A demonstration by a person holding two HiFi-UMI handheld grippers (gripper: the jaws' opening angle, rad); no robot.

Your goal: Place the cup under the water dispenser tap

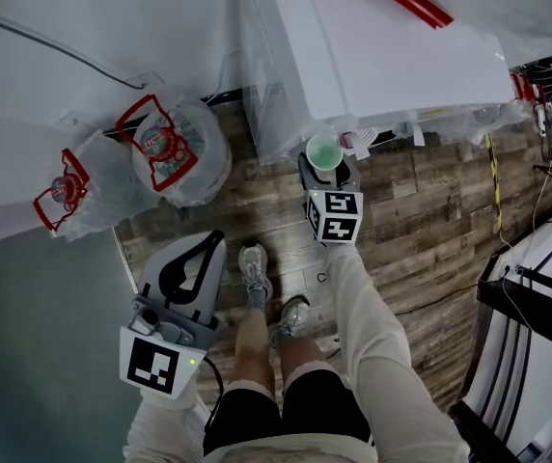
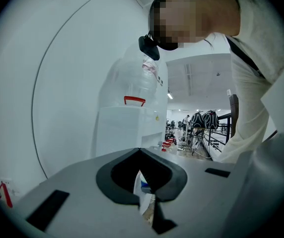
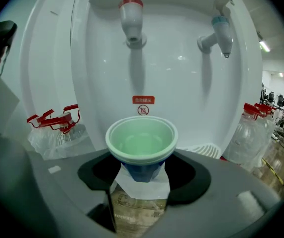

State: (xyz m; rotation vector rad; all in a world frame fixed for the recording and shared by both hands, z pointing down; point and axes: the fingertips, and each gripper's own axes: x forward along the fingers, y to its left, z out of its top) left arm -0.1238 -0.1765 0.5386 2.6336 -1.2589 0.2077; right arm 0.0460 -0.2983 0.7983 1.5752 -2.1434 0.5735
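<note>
R gripper (image 3: 141, 171) has the cup (image 3: 141, 139) pinched low on its blue wall. Jaws stand fairly wide w/ the cup betw. them, rim up & near level, and the cup looks empty. It hangs at the mouth of the water dispenser (image 3: 181, 88) alcove, roughly in line w/ the red tap (image 3: 132, 21) above. How far in front of the spout it sits I can't judge. Blue tap (image 3: 222, 31) is well off to the right, and the white drip grille (image 3: 207, 150) shows behind & right of the cup.

To do this well, I'd say:
- Pick one tap and ease the cup in till the rim's centre is straight under the spout.
- Keep it upright and lower till the base sits flat on the grille.
- Only then spread the jaws, gently, and back out straight so the pads don't tip such a light cup.

L gripper (image 2: 140, 152) is off to the side, jaws together, nothing in them, no part in this.
</note>
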